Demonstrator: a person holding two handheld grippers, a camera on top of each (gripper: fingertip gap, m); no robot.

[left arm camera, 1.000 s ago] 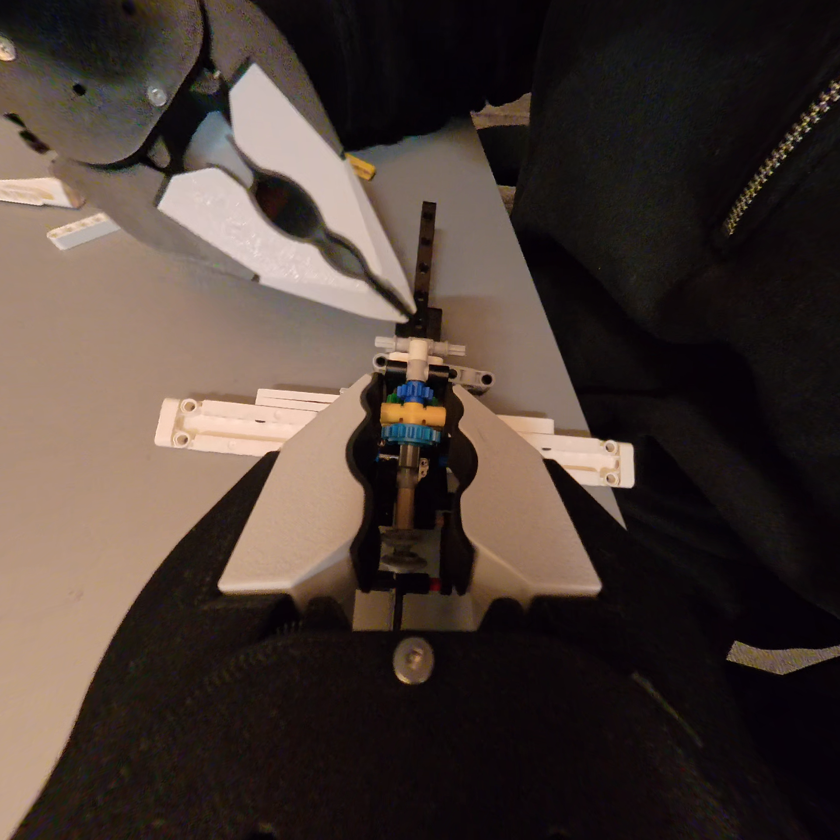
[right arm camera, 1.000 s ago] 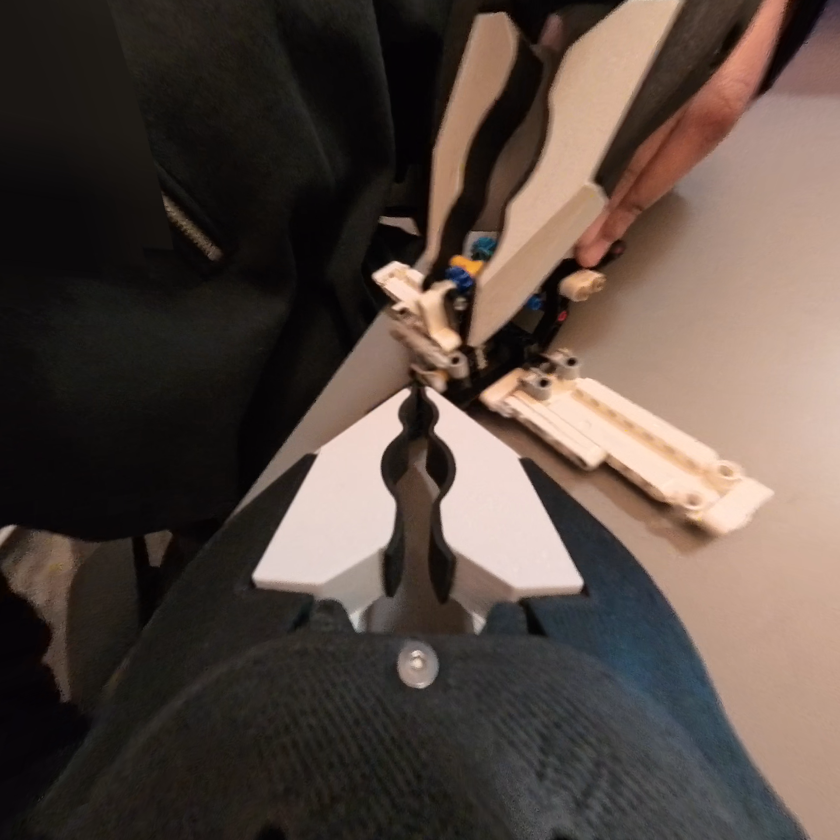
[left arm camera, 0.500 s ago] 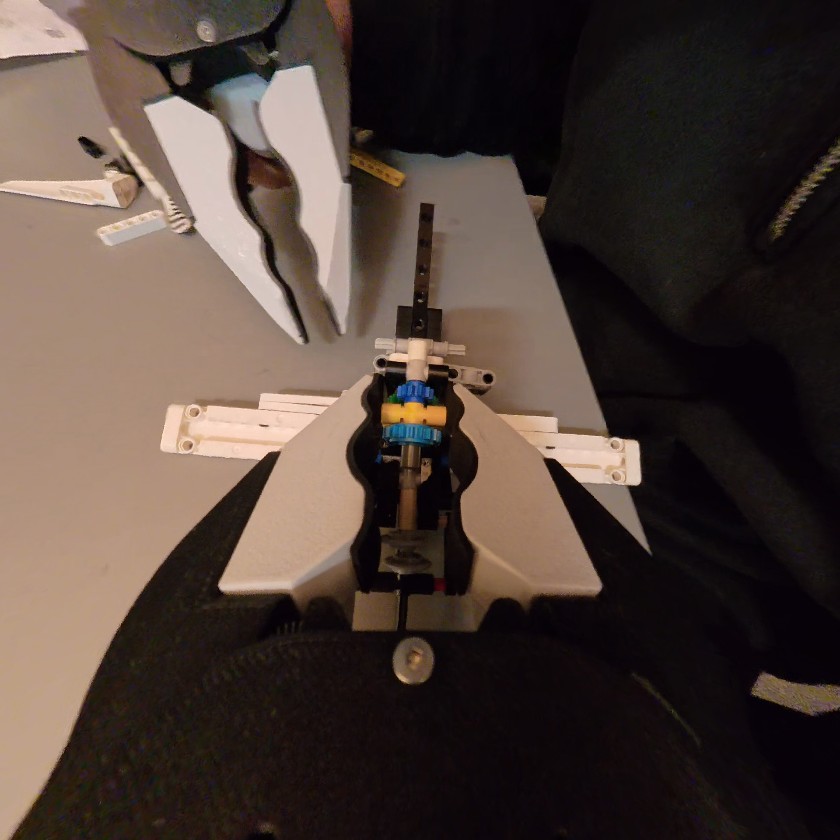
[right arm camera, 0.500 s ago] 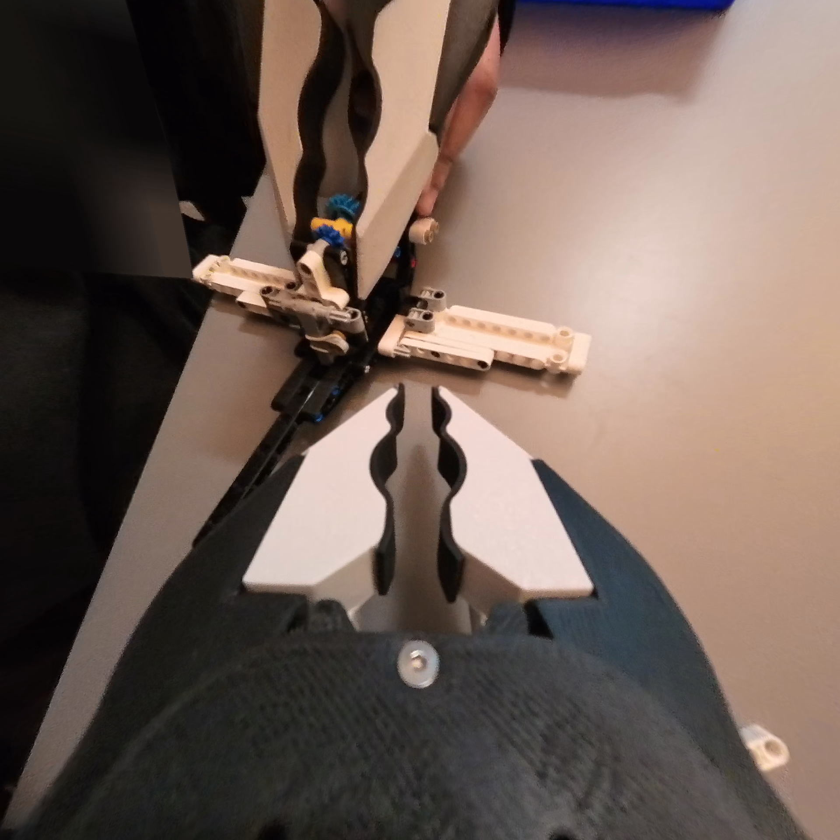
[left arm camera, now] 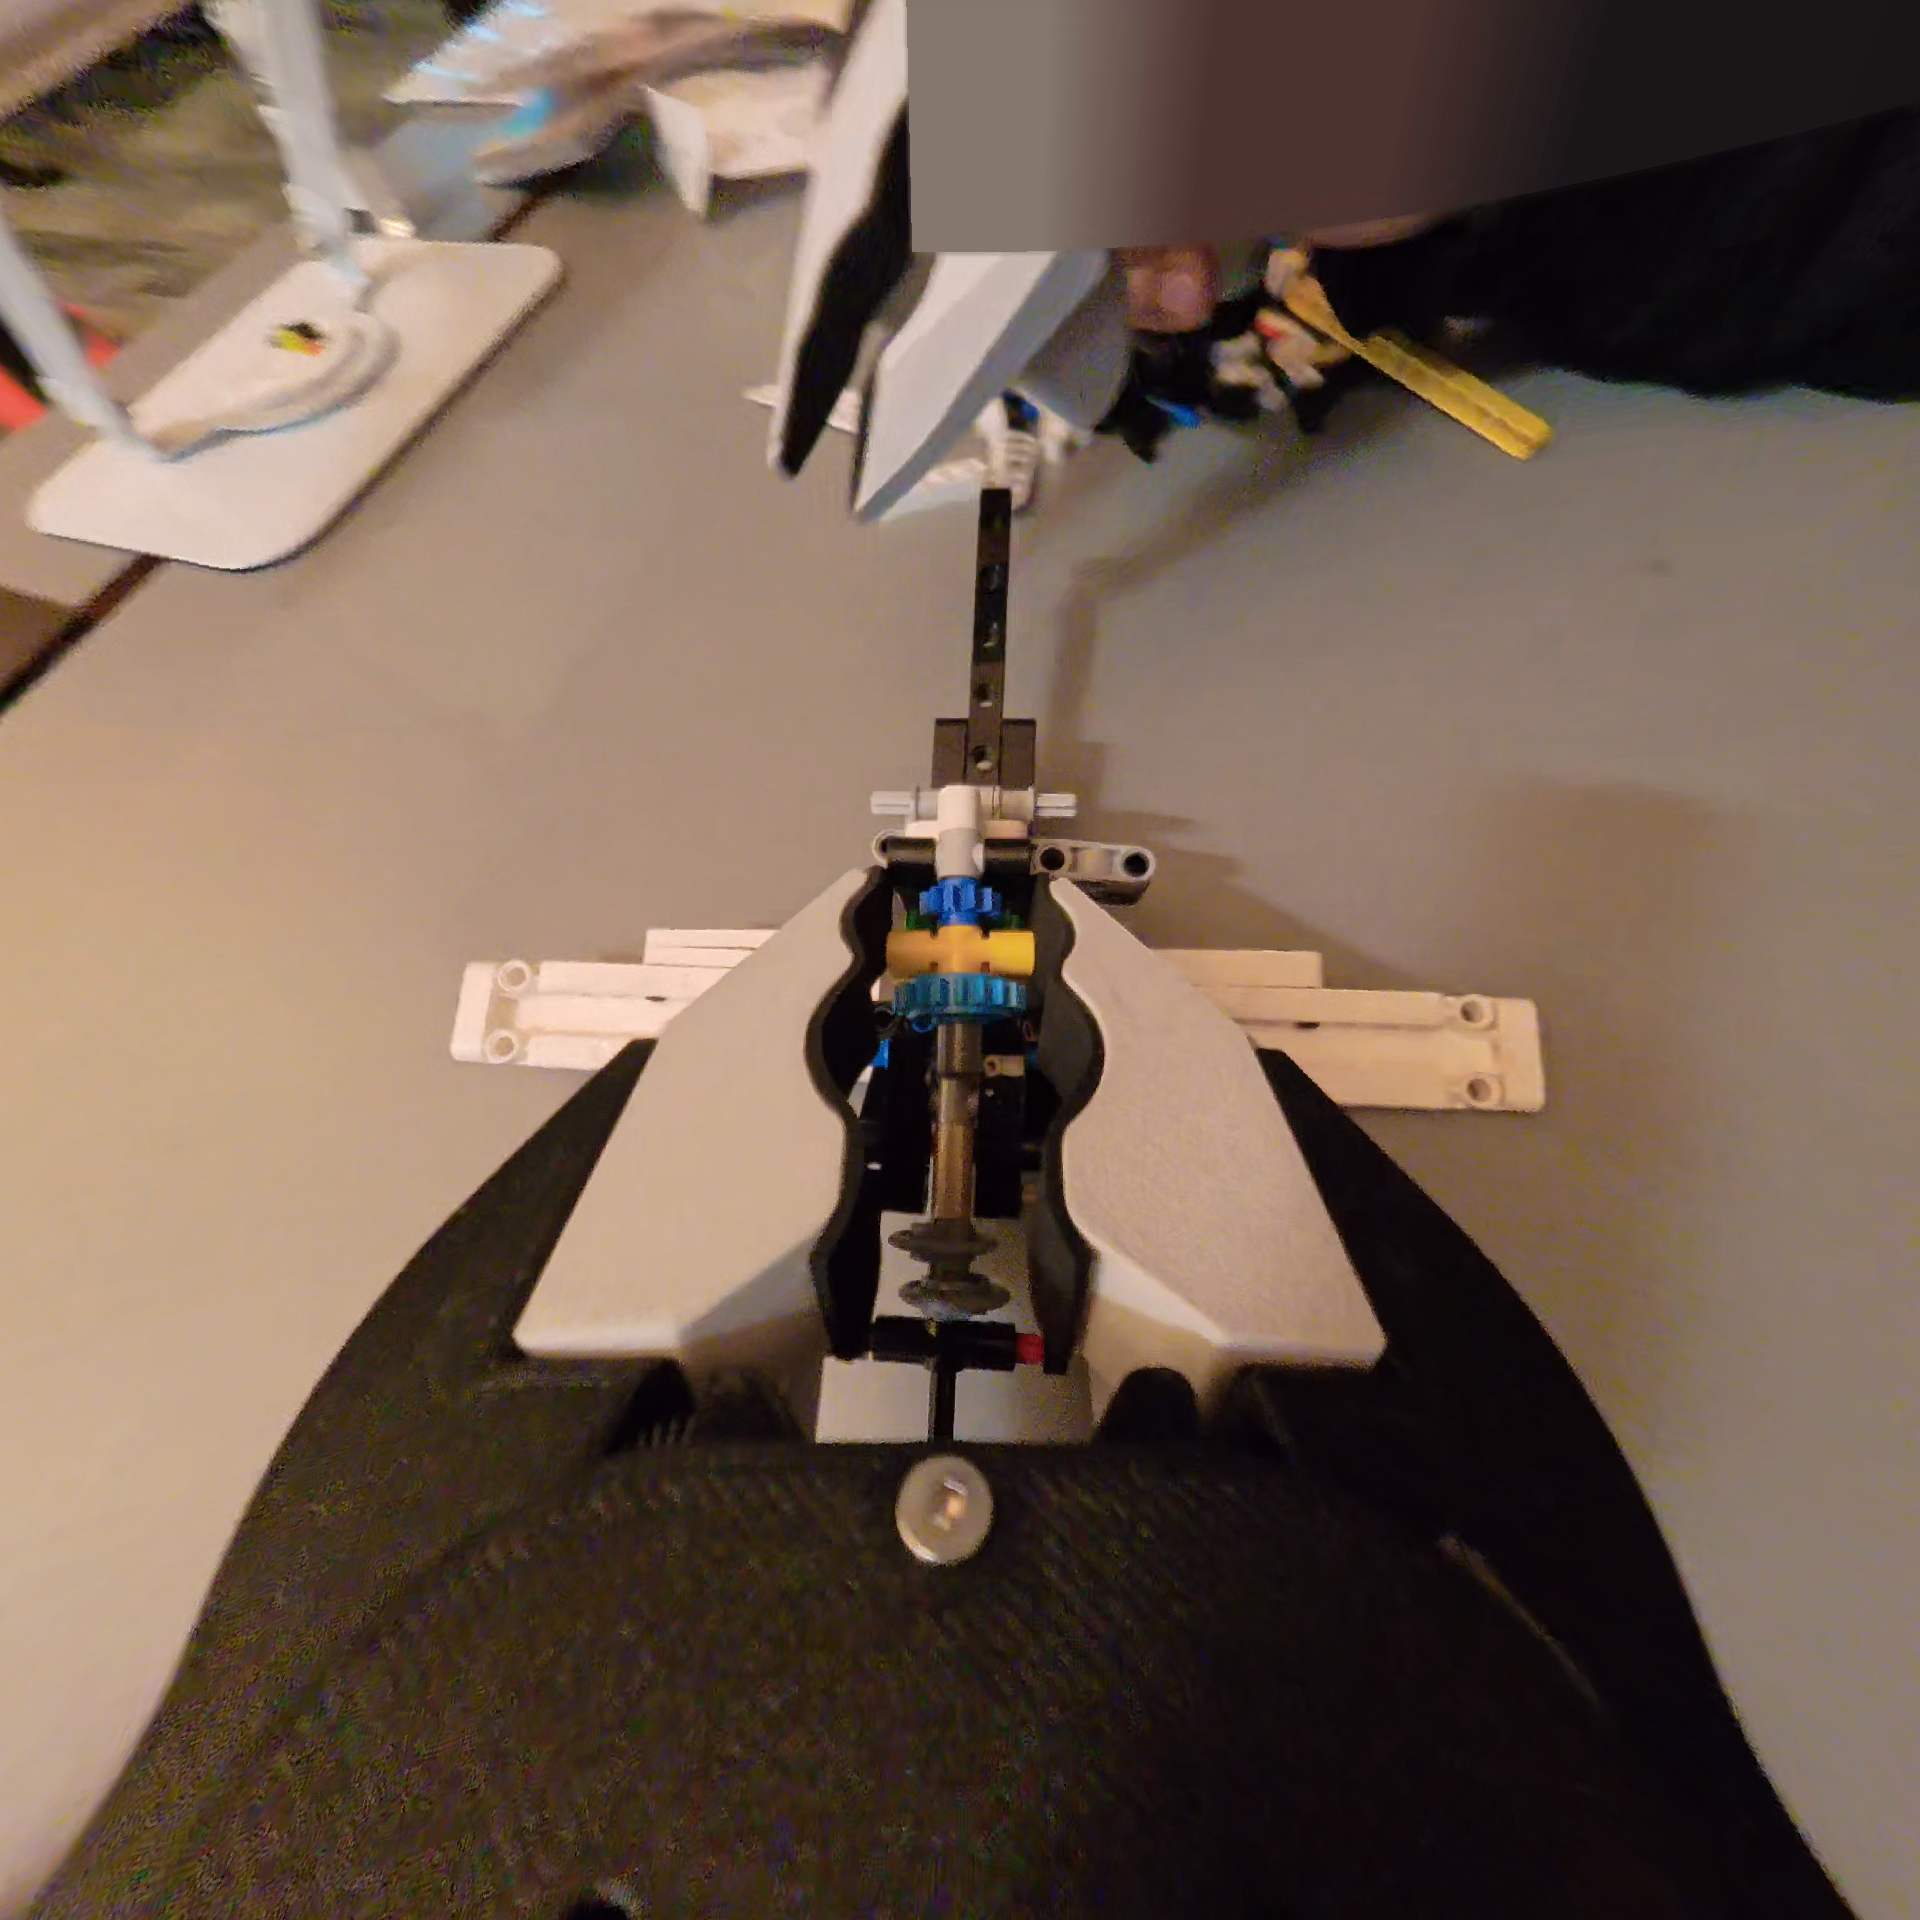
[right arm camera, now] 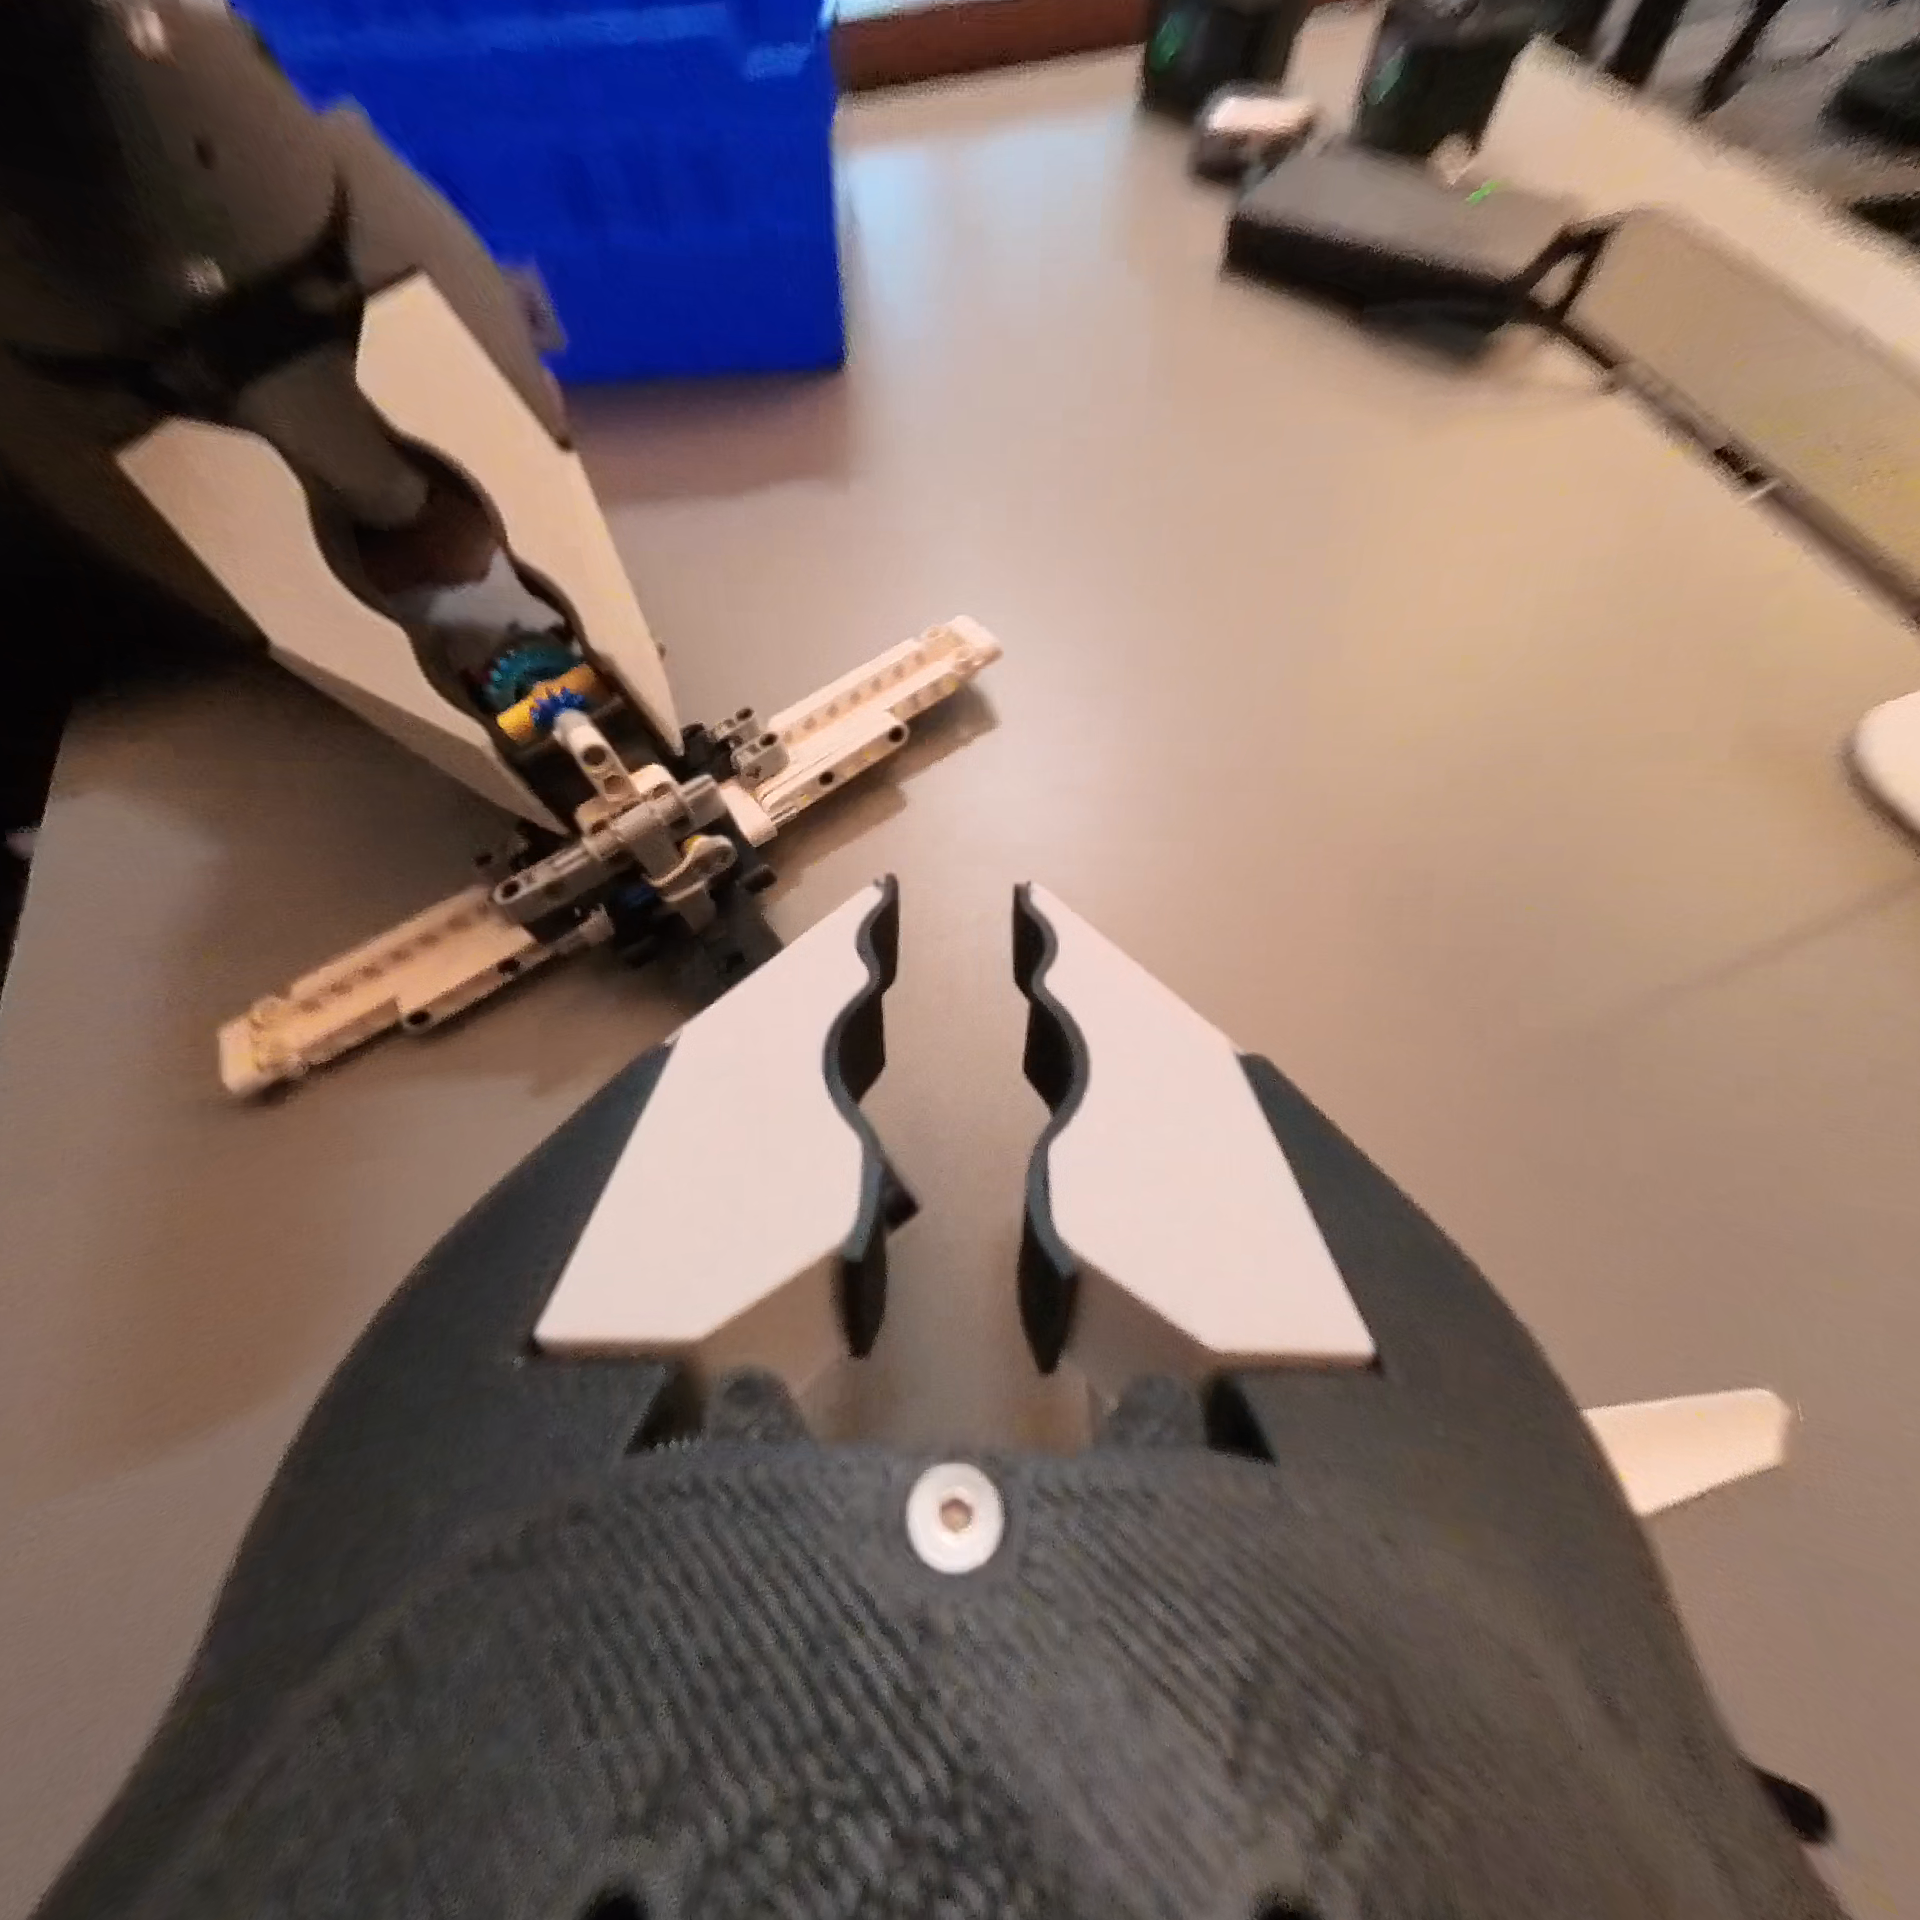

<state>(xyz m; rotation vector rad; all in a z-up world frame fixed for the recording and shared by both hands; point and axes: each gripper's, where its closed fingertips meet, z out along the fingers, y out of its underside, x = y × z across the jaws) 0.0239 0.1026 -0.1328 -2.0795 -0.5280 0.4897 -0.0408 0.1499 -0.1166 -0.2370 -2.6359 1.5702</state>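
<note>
The right gripper (right arm camera: 951, 894) has parted, empty; left gripper (left arm camera: 961, 883) clamps knobby plastic brick model (left arm camera: 961, 951).

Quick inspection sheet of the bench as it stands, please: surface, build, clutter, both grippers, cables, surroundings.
Surface: grey table, bare between the items.
Job's things: brick-built model with blue gears, yellow connector, white side beams and a black beam, resting on the table.
Clutter: loose bricks with a yellow beam; white panel piece.
Grippers: left gripper clamped on the model's black frame; right gripper open, nothing between its fingers, beside the model.
Cables: nothing seen.
Surroundings: blue bin, white lamp base, black cases.
</note>
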